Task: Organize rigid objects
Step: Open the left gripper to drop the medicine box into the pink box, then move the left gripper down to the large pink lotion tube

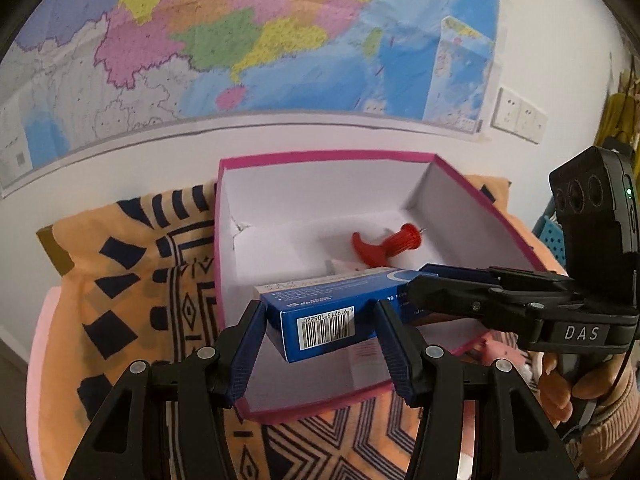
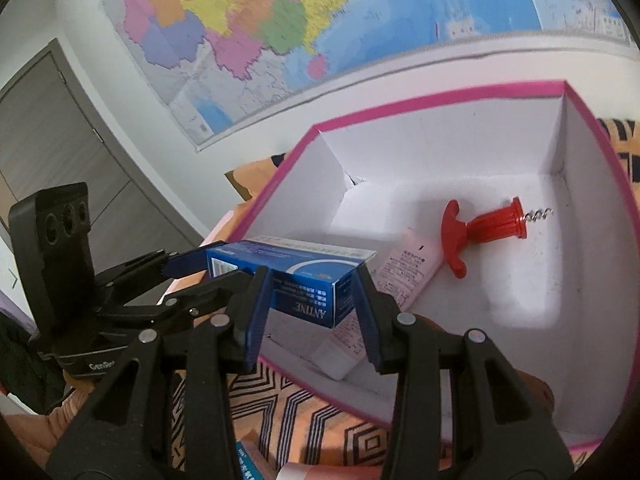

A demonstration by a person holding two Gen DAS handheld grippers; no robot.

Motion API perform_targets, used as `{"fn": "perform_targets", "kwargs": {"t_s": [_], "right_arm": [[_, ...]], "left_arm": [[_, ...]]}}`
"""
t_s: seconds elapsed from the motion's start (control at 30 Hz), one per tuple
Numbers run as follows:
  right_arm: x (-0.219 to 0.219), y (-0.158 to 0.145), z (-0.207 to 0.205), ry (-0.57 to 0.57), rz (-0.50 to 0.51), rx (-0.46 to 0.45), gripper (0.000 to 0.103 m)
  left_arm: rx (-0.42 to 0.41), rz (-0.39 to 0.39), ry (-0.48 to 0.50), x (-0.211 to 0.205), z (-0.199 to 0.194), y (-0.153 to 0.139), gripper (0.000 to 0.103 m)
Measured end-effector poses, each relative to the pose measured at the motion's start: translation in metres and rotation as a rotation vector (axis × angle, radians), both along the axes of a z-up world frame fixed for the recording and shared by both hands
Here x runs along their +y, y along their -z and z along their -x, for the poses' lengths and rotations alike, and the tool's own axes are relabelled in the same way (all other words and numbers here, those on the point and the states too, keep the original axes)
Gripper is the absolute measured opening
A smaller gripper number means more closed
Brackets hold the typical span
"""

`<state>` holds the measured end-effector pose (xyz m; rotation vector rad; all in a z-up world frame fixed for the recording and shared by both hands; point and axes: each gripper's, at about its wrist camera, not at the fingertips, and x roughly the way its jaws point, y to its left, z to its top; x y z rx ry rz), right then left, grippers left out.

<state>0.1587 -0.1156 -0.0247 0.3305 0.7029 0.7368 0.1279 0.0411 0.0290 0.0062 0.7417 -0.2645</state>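
Both grippers, left (image 1: 322, 344) and right (image 2: 316, 308), clamp the blue carton (image 1: 328, 316) at opposite ends, held above the pink box's (image 1: 320, 157) near-left corner; corkscrew (image 2: 486, 230) and tube (image 2: 404, 276) lie inside.

- A big coloured wall map (image 1: 248, 36) fills the upper part of both frames; its regions are pink, yellow, green, orange and purple, with blue sea on the right side.
- A white wall (image 1: 132, 168) shows below the map.
- Two white wall sockets (image 1: 519, 115) sit at the right of the left wrist frame, just beside the lower right corner of the map.
- A grey door (image 2: 52, 132) stands at the left of the right wrist frame.
- An orange cloth with dark blue patterns (image 1: 132, 280) covers the surface in the lower part of both frames.
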Motion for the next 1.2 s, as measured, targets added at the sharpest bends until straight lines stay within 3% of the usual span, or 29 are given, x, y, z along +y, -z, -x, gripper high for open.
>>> {"fn": "perform_targets", "kwargs": {"t_s": [0.2, 0.33, 0.5, 0.63, 0.93, 1.2], "right_arm": [[0.0, -0.002, 0.002, 0.003, -0.01, -0.003, 0.044], [-0.017, -0.007, 0.02, 0.006, -0.059, -0.017, 0.044], [-0.048, -0.018, 0.064, -0.001, -0.104, -0.073, 0.044], [-0.07, -0.018, 0.098, 0.003, -0.114, -0.095, 0.044], [-0.085, 0.041, 0.117, 0.056, -0.067, 0.076, 0.044], [-0.079, 0.068, 0.118, 0.063, -0.018, 0.155, 0.044]], "left_arm": [[-0.03, -0.016, -0.051, 0.004, 0.003, -0.002, 0.056], [-0.066, 0.015, -0.026, 0.003, 0.018, -0.011, 0.056], [-0.124, 0.014, 0.116, -0.021, 0.059, -0.016, 0.056], [-0.099, 0.013, 0.25, -0.045, 0.084, -0.004, 0.056], [0.036, -0.054, 0.4, -0.09, 0.095, 0.044, 0.056], [0.065, -0.118, 0.431, -0.106, 0.099, 0.058, 0.058]]}}
